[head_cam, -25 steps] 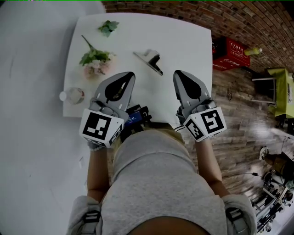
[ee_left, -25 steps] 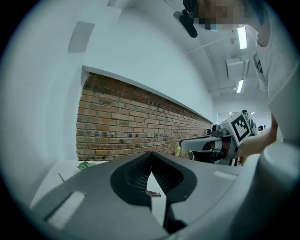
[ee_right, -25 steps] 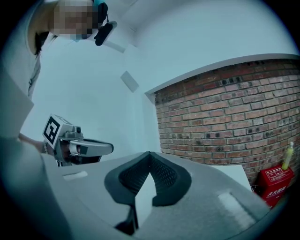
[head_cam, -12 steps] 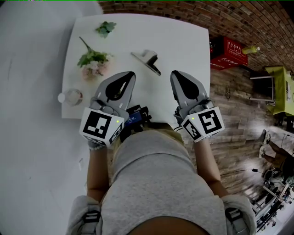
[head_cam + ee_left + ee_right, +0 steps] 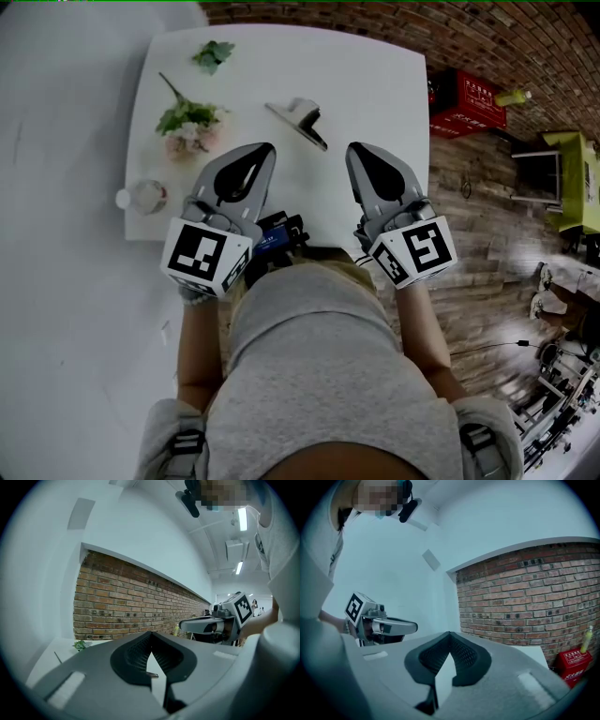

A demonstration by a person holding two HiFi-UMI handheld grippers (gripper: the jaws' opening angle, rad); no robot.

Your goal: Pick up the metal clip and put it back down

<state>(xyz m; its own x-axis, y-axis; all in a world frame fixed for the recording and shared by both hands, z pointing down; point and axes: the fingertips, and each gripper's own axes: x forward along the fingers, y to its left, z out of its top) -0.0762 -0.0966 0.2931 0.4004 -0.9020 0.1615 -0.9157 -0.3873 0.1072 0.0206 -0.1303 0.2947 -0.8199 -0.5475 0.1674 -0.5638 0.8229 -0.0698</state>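
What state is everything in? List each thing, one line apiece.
metal clip: lying on the table, untouched, beyond both grippers.
left gripper: shut, empty.
right gripper: shut, empty.
flower sprig: lying flat on the table.
green leaf: lying loose near the far edge.
bottle: at the table's left edge; upright or lying, cannot tell.

Head view is looking steeply down onto the white square table (image 5: 375, 84). Both gripper views are riding low behind their jaws, facing nearly level across it toward the red-brown brick wall (image 5: 122, 602), which all three are sharing; the left one is also catching the grey right gripper (image 5: 183, 626)
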